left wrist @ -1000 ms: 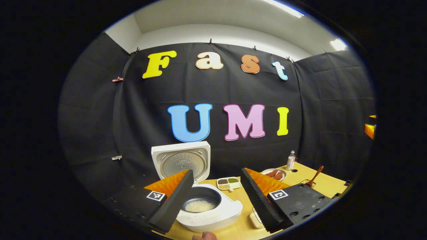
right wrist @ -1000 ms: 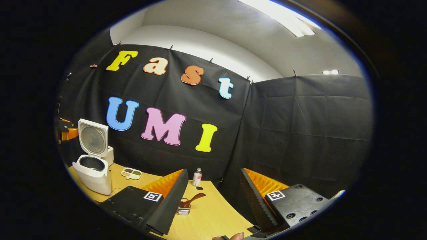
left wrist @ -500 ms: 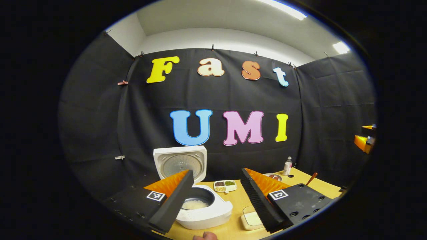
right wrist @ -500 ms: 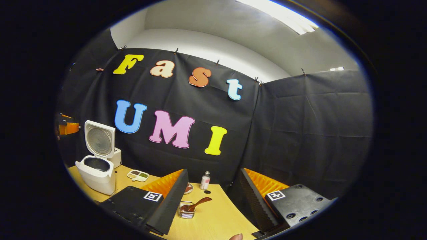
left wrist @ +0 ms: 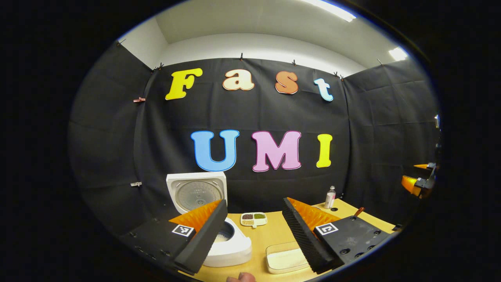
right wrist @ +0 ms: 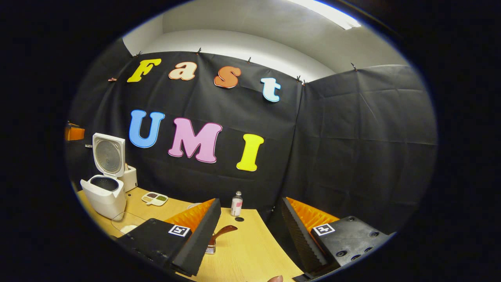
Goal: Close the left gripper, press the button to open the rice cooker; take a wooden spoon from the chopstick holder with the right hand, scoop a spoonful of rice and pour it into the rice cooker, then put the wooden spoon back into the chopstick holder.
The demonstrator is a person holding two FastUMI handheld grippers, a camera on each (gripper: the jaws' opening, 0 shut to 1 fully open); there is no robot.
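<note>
Closest in, the left gripper (left wrist: 254, 231) hung over the near edge of the wooden table (left wrist: 270, 235) with its fingers spread wide apart, nothing between them. Just past its fingertips sat a clear tray of rice (left wrist: 285, 258), and beside that the white rice cooker (left wrist: 231, 244), lid (left wrist: 197, 192) flipped straight up, with a bit of white rice showing in the dark pot. The right gripper (right wrist: 250, 235) was also wide open and empty, low over the table. Right behind its left finger stood the wire chopstick holder (right wrist: 211, 247), with the wooden spoon (right wrist: 221, 232) in it, brown bowl end sticking up and leaning right. Farther back were a small divided dish of beans (left wrist: 253, 218) and a little bottle (right wrist: 236, 204) by the black cloth wall.
</note>
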